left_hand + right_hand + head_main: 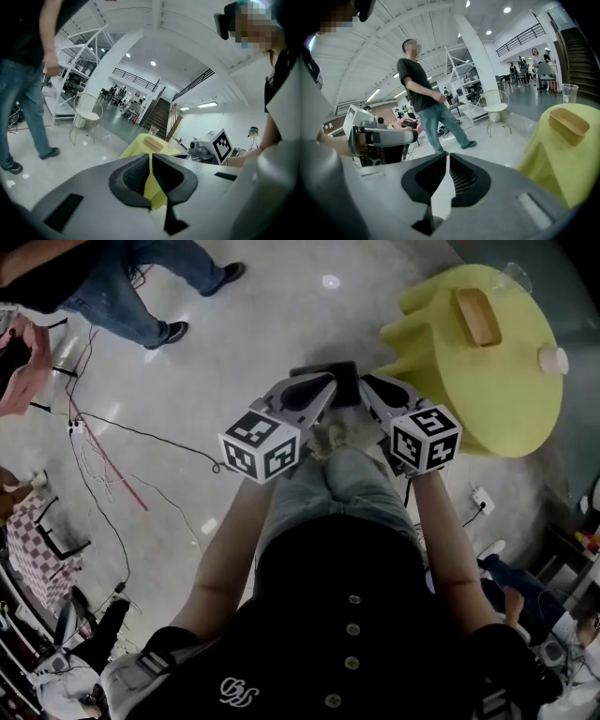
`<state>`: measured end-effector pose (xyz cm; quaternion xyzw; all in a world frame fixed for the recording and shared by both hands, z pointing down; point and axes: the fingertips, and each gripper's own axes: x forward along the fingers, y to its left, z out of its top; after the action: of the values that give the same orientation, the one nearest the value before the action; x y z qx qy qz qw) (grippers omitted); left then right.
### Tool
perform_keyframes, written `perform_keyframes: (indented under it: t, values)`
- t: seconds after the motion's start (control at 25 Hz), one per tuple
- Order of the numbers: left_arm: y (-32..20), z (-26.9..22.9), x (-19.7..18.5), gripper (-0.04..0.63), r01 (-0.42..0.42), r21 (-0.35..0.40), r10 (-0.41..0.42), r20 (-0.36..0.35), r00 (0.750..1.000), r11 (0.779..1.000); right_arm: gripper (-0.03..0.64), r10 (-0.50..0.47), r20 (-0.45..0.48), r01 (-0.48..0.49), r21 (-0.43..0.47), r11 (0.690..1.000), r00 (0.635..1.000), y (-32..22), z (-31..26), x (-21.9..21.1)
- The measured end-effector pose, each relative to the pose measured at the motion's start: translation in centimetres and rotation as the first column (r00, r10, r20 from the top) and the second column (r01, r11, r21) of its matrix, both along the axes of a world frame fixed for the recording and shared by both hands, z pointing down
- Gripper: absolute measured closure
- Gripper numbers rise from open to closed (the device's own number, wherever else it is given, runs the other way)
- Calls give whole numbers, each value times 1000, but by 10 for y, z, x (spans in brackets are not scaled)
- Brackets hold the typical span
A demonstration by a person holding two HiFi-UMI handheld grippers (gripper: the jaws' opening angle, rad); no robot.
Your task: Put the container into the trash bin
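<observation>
A brown oblong container (476, 317) lies on a round table under a yellow cloth (506, 399), ahead and to my right. It also shows in the left gripper view as the container (151, 142) and in the right gripper view as the container (568, 125). My left gripper (326, 382) and right gripper (367, 384) are held side by side over my knees, well short of the table. The left gripper (150, 154) has its jaw tips together with nothing between them. The right gripper (447, 155) looks the same. No trash bin shows in any view.
A clear cup (514, 277) and a white cup (553, 360) share the table. A person in jeans (141, 296) stands on the floor to the front left, with cables (112, 456) beside them. A white wire chair (86, 112) stands farther off.
</observation>
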<state>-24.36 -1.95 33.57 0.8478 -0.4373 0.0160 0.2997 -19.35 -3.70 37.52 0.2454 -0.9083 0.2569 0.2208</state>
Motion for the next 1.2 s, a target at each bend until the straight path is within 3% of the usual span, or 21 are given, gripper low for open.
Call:
perform_keyframes:
  t: [0.36, 0.68, 1.2]
  values:
    - [-2, -35, 16, 568, -5, 65, 4, 12, 1000, 998, 612, -38, 78, 37, 18, 999, 996, 11, -40, 13]
    - [-1, -56, 8, 568, -1, 126, -5, 47, 999, 992, 612, -134, 100, 123, 107, 987, 986, 24, -74, 6]
    - [13, -50, 7, 568, -27, 121, 15, 98, 995, 992, 612, -160, 105, 144, 146, 979, 982, 23, -79, -13]
